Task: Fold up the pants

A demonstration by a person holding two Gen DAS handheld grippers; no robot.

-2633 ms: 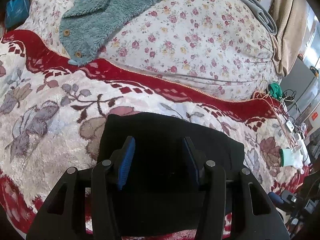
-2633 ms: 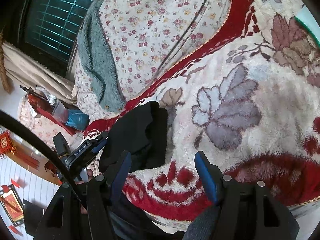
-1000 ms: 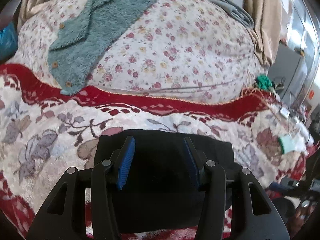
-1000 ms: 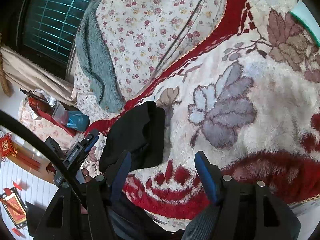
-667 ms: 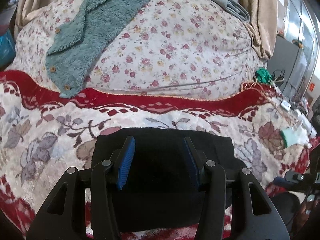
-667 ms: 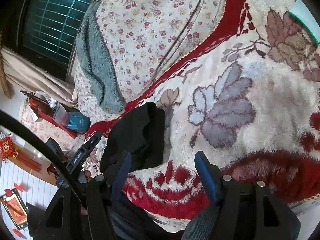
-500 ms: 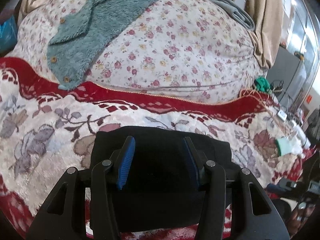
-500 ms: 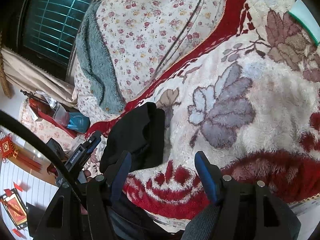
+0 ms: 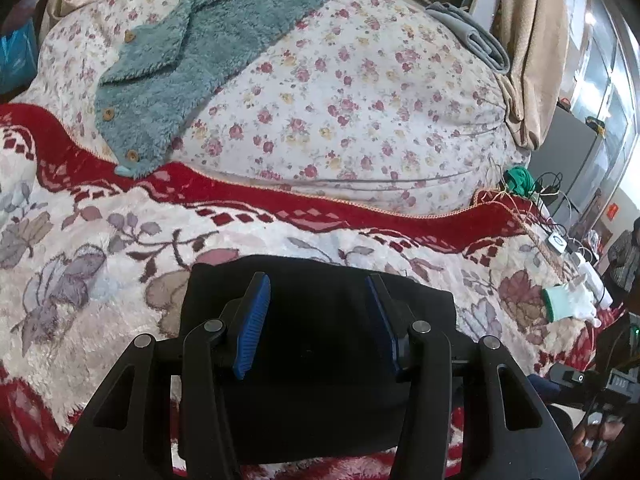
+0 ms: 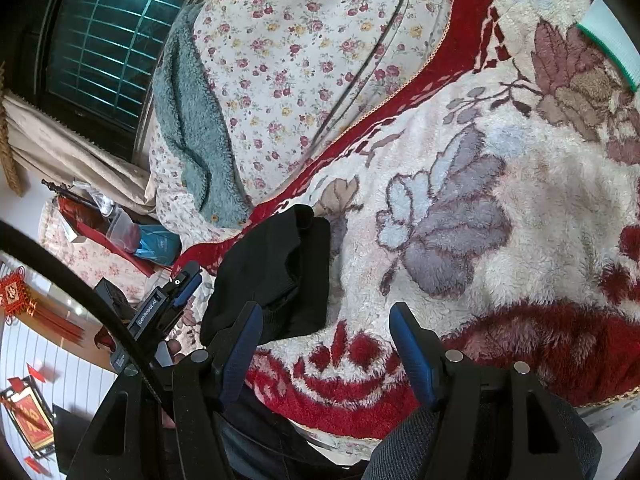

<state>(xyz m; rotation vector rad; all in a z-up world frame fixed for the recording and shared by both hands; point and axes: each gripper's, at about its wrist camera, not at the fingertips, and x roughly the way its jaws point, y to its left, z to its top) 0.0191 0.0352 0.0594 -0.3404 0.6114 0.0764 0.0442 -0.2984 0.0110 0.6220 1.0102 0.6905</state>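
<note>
I am seeing open fleece blanket (image 9: 100, 240) lying free to the left of the folded black pants (image 9: 320, 320). The floral duvet mound (image 9: 340, 100) is blocking the far side, and a white glove (image 9: 568, 304) is sitting far right.

We count one folded black pair of pants (image 9: 320, 320), one plush red-and-cream floral blanket (image 9: 100, 240), one rose-print white quilt (image 9: 340, 100) and one fuzzy teal buttoned garment (image 9: 192, 52). We also see two black grippers with blue pads, the left gripper (image 9: 318, 320) and the right gripper (image 10: 326, 354), plus one white glove with a green cuff (image 9: 568, 304).
</note>
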